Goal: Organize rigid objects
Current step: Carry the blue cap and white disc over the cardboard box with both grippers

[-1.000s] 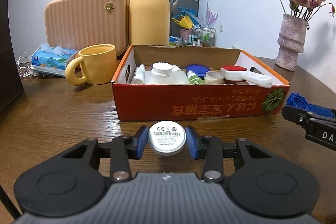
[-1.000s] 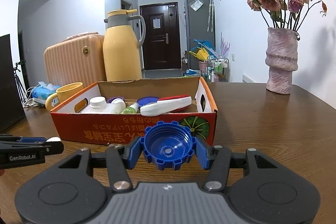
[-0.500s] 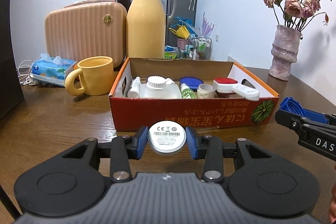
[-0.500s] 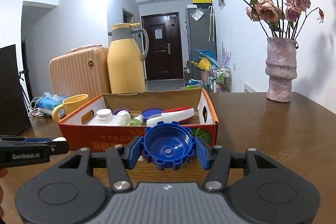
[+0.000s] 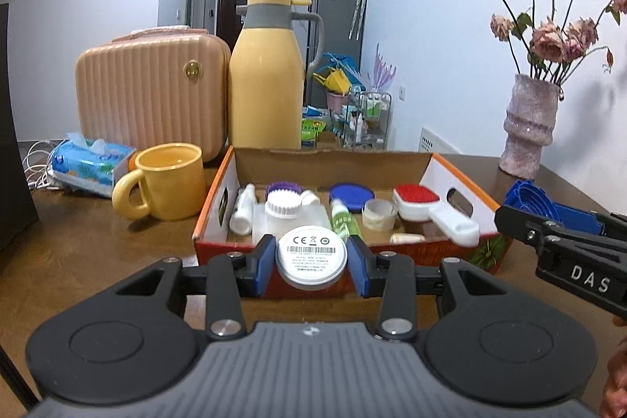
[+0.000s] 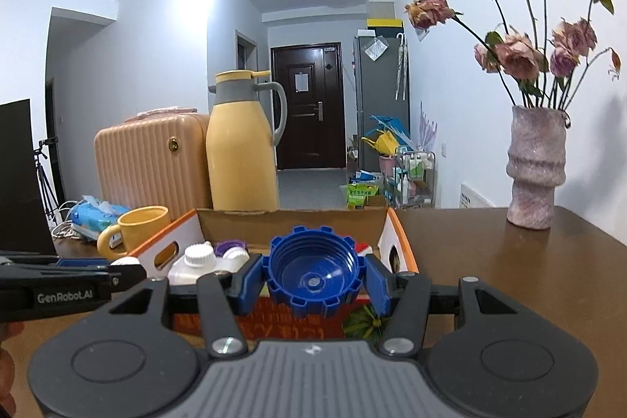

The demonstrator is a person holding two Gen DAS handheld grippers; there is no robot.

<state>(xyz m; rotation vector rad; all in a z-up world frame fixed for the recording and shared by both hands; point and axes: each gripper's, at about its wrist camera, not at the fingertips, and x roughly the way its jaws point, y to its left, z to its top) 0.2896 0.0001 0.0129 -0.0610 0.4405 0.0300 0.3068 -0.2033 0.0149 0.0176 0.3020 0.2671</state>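
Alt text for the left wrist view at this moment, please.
The left gripper is clamped on a round white disc with a barcode label, held in front of an open cardboard box of small bottles, lids and a red-and-white brush on a wooden table. The right gripper, at the right edge, carries a blue cap.

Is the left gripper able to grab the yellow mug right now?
Probably not. The left gripper is already shut on a round white disc, so it has no free grip for the yellow mug beside the box.
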